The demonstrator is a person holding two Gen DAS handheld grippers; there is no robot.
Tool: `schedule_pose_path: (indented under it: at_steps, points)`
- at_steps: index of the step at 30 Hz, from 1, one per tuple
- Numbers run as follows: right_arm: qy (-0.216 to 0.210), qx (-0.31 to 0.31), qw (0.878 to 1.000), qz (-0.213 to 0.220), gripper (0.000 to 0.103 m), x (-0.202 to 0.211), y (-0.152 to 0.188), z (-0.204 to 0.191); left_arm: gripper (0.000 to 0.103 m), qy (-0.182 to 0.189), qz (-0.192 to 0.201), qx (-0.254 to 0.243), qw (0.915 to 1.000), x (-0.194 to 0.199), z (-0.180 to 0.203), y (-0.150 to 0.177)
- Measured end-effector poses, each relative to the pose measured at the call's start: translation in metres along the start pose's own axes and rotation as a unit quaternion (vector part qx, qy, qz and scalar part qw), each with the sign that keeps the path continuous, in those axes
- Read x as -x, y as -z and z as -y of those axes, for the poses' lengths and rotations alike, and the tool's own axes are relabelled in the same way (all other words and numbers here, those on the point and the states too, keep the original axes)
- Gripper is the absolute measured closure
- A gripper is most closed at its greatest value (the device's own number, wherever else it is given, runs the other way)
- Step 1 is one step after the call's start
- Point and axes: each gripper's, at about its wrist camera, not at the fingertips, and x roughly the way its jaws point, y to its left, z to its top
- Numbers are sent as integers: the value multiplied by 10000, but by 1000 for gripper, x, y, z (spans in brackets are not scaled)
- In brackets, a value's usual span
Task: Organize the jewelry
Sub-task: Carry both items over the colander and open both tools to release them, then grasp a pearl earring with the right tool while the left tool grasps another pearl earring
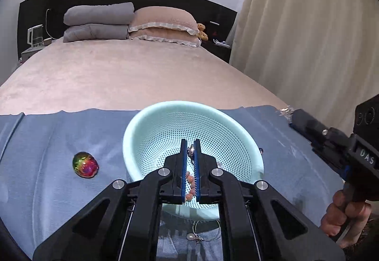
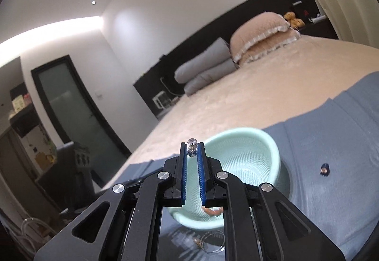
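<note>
My left gripper [image 1: 191, 146] is clamped on a string of pinkish beads [image 1: 190, 184]; a small metal bit, maybe the clasp, is pinched right at the tips and the beads trail back between the blue pads toward me, so their long axis runs along my fingers. My right gripper [image 2: 192, 148] is closed on a little crystal piece [image 2: 191, 145] (a ring or a charm, I can't tell which), with one clear stone poking out above the tips.

What the next move turns on is the basket [image 1: 146, 128], the mint perforated one on the blue cloth [image 1: 47, 133]. From the left camera its bowl lies directly under and ahead of my tips, tilted open toward me, so the beads hang over its inside already. From the right camera the basket [image 2: 272, 147] sits just beyond and slightly right of my tips, lower than them; the crystal piece is near the rim, and I'd judge it not yet over the hollow. So the left hand is the nearer one to drop.

Still out on the cloth: an iridescent stone [image 1: 85, 164] well left of the basket, a small dark stud [image 2: 324, 169] to its right, and wire hoops with a pearl [image 1: 190, 236] just on my side of it. Letting go high risks the beads bouncing off the rim.
</note>
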Motion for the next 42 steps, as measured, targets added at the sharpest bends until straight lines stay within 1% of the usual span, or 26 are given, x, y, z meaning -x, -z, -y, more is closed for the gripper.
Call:
schedule_pose_path:
  at_steps: [2, 4, 8, 10, 16, 18, 19, 20, 21, 22, 24, 25, 26, 27, 28, 29, 30, 31, 32, 33, 34, 37, 40, 42]
  points:
    - [232, 36, 9992, -338, 95, -18, 8, 1, 97, 45, -129, -153, 9998, -7, 1, 6]
    - [433, 125, 9977, -509, 95, -27, 17, 1, 97, 24, -213, -193, 9996, -5, -2, 13]
    - [794, 381, 9946, -558, 95, -29, 29, 0, 97, -25, -274, -161, 9995, -6, -8, 16]
    - [819, 352, 9940, -630, 92, -31, 32, 4, 97, -33, -280, -151, 9995, -6, -10, 17]
    - [972, 451, 9923, -615, 91, -28, 40, 2, 97, -79, -342, -127, 9993, -11, -12, 18]
    - [977, 394, 9925, -625, 90, -28, 40, 3, 87, -105, -363, -146, 9992, -10, -12, 18]
    - [996, 363, 9926, -600, 84, -27, 40, 4, 72, -107, -352, -129, 9992, -9, -14, 18]
    - [984, 321, 9930, -575, 79, -25, 39, 6, 64, -126, -280, -95, 9995, -6, -15, 18]
    - [984, 291, 9932, -543, 67, -21, 41, 6, 61, -137, -219, -51, 9997, -3, -16, 18]
    - [979, 270, 9935, -509, 64, -19, 40, 8, 55, -107, -213, -7, 9997, -2, -18, 17]
    - [959, 253, 9939, -490, 63, -15, 40, 9, 50, -19, -205, 54, 9998, 2, -19, 18]
    - [971, 243, 9939, -467, 55, -13, 39, 9, 44, 0, -214, 81, 9997, 3, -21, 18]
    - [957, 233, 9941, -446, 51, -11, 39, 9, 38, 43, -234, 114, 9997, 4, -22, 19]
    - [953, 233, 9943, -428, 48, -9, 39, 10, 36, 94, -234, 150, 9996, 6, -25, 19]
    - [972, 242, 9941, -412, 44, -7, 39, 10, 30, 105, -216, 186, 9995, 8, -27, 20]
    - [1013, 251, 9937, -408, 41, -5, 39, 10, 26, 80, -199, 220, 9995, 10, -29, 20]
    - [1068, 266, 9932, -392, 33, -2, 39, 11, 20, 63, -170, 262, 9995, 13, -31, 20]
    - [1133, 285, 9925, -352, 27, 1, 39, 11, 13, 49, -139, 320, 9994, 15, -33, 20]
    - [1203, 287, 9918, -320, 25, 3, 38, 12, 8, 38, -115, 384, 9992, 17, -36, 21]
    - [1257, 288, 9912, -314, 19, 5, 38, 12, 6, 44, -111, 445, 9989, 18, -39, 21]
    - [1306, 286, 9905, -326, 17, 7, 38, 14, 6, 72, -120, 512, 9986, 19, -41, 22]
    - [1412, 359, 9879, -535, 17, 8, 41, 17, 6, 144, -202, 613, 9978, 19, -48, 27]
    - [1532, 733, 9821, -811, 17, 10, 49, 15, 6, 139, -227, 422, 9988, 20, -49, 35]
    - [1574, 1064, 9769, -975, 17, 11, 57, 9, 6, 290, -240, 102, 9992, 22, -44, 39]
